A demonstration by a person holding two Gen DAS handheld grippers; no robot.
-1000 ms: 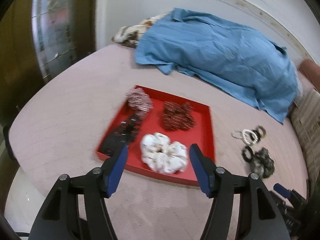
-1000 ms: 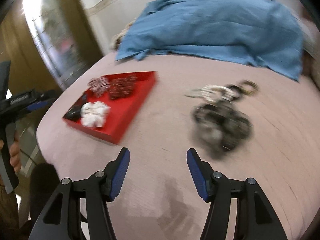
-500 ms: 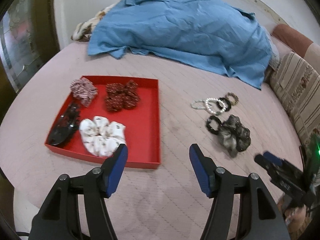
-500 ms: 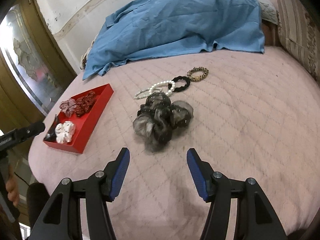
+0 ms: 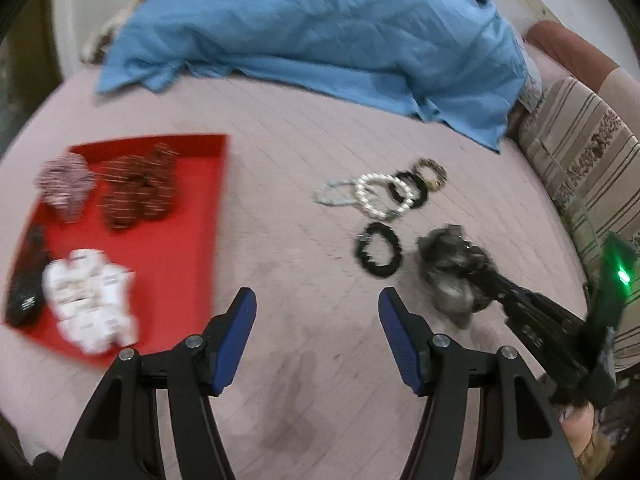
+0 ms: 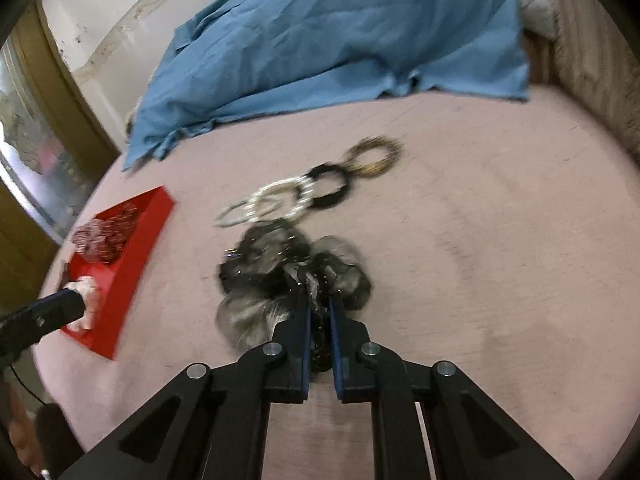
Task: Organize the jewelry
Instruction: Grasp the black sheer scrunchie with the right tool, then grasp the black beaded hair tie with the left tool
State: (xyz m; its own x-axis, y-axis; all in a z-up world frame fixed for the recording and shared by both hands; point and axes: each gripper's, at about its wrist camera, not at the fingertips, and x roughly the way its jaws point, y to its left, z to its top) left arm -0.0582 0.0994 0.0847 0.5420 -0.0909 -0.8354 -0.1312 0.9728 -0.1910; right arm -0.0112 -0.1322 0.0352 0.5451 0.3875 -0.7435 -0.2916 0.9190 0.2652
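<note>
Pick-up step of jewellery sorting on a pink quilted bed [image 5: 304,128]. The right gripper [image 6: 319,312] has just been closing; its fingers now pinch the near edge of a grey-black sheer scrunchie [image 6: 288,264], which lies on the bed's middle, towards the pillow-side edge. The left gripper [image 5: 316,312] hovers with fingers wide and nothing between them. Beyond the scrunchie lie a black hair tie [image 5: 378,249] and a row of bracelets [image 5: 380,192]. The red tray [image 5: 188,216], near the bed's left edge, already carries scrunchies and a dark clip. Probable next move: lift the scrunchie clear and carry it across to the tray's bare floor.
</note>
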